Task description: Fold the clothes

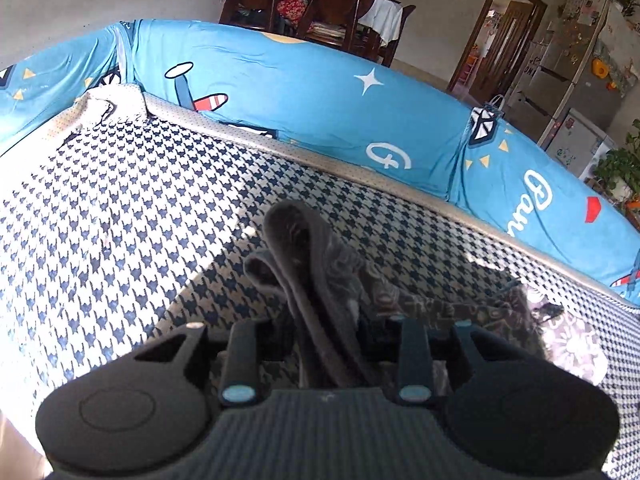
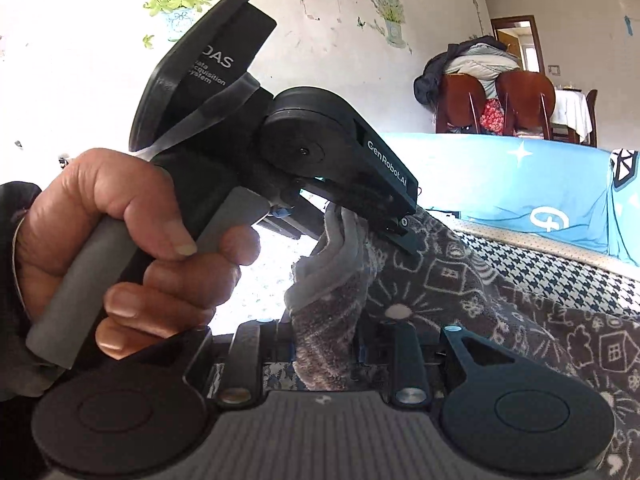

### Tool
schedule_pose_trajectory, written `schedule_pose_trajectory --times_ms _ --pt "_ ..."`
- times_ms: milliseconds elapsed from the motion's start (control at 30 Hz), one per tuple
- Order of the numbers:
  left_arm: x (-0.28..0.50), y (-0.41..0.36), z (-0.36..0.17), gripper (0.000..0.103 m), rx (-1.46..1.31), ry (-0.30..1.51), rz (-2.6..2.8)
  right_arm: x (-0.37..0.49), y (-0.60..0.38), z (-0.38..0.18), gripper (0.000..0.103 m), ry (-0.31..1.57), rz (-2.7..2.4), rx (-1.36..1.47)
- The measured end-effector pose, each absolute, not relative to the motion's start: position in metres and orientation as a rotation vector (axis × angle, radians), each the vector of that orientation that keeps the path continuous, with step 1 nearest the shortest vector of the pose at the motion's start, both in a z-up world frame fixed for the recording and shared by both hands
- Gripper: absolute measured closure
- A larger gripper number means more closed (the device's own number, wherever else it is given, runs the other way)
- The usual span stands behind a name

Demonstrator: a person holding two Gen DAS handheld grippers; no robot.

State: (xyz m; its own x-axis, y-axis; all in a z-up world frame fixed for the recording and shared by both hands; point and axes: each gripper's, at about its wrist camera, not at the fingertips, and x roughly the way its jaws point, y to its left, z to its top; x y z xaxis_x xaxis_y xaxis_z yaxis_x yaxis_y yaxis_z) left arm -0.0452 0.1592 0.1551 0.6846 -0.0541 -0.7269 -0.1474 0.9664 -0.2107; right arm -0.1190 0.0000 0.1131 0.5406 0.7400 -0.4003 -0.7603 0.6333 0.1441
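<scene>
Closest to the right wrist camera, the right gripper (image 2: 322,354) has its jaws drawn narrow on a bunched edge of the soft grey fleece garment printed with white houses and flowers (image 2: 460,280), the cloth rising straight up out of the pinch. Just above it, the left gripper (image 2: 400,236), held in a bare hand (image 2: 120,248), bites the same edge a little higher, so the two grips sit one over the other and nearly touch. In the left wrist view the folded grey layers run up between that gripper's narrowed fingers, clamped there. From these pinches the garment trails away to the right and down, its long axis running across the navy-and-white houndstooth cushion (image 1: 120,208). I judge the coming move depends on that: the hands must part along this edge. Beyond stands the sky-blue cartoon-print sofa back (image 1: 320,112).
</scene>
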Motion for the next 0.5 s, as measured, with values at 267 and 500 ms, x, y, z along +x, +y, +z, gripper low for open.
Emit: schedule_pose_trajectory --times_ms 267,500 --pt "-0.051 0.149 0.145 0.021 -0.177 0.751 0.182 -0.123 -0.024 0.094 0.058 0.565 0.926 -0.080" --pt "-0.049 0.139 0.124 0.019 -0.214 0.787 0.114 -0.118 -0.055 0.109 0.057 0.539 0.834 -0.112"
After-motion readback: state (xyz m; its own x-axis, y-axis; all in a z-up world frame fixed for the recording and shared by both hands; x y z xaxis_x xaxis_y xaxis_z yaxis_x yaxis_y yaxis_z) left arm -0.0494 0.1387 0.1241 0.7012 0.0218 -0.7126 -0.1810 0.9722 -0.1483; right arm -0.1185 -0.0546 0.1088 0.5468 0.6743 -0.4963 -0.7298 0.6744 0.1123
